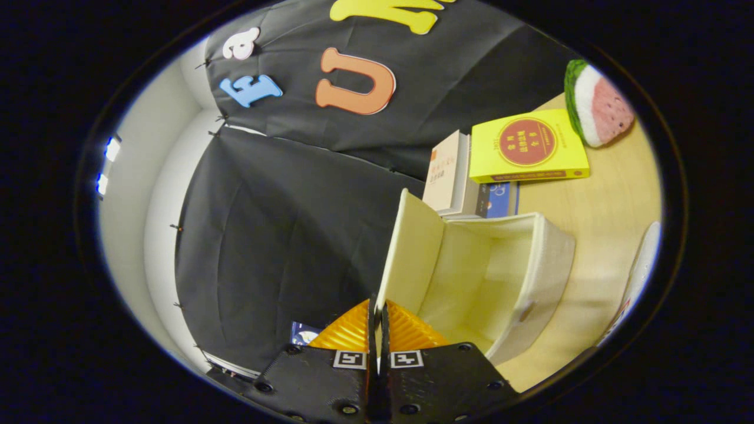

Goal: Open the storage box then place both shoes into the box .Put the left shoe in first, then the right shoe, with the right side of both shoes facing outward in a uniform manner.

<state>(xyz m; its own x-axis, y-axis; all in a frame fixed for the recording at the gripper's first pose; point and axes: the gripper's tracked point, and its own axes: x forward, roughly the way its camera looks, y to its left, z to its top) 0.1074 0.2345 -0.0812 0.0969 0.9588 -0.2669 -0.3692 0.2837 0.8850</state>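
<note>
A cream fabric storage box point(548, 265) stands on the wooden table, its inside bare and open to view. Its lid point(412, 253) is swung up and stands nearly upright along the box's left side. My gripper point(379, 315) is shut on the lid's near edge: the thin cream panel runs down between the two orange fingers point(347, 333), which press on it from both sides. The view is rolled, so the table slopes up to the right.
Just beyond the box lie stacked books: a beige one point(447, 171), a blue one point(500, 199) and a yellow one point(527, 152). A watermelon-slice plush point(598, 106) sits farther off. A white object point(639, 271) shows at the right past the box.
</note>
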